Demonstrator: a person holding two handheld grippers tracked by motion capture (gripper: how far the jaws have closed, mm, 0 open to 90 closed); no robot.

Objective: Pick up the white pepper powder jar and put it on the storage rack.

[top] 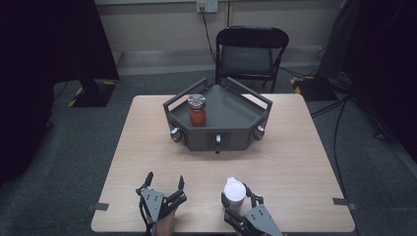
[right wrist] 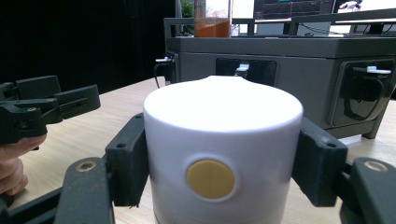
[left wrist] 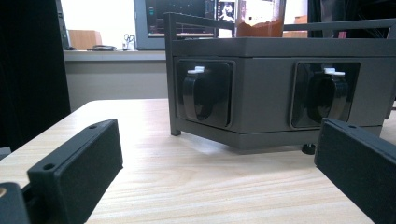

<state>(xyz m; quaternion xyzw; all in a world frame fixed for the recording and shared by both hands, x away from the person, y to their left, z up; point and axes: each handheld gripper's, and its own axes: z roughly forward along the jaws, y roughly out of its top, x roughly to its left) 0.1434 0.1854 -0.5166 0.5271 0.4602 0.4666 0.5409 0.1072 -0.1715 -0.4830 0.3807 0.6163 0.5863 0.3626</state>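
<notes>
White cup, grey tray ahead, jar

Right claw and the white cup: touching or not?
Touching. In the right gripper view both jaws press flat against the sides of the white cup, no gap on either side; the right claw is shut on it.

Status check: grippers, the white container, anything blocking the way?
Right gripper shut on white container. Left gripper open, empty. Grey tray with orange jar stands ahead; bare table between.
</notes>
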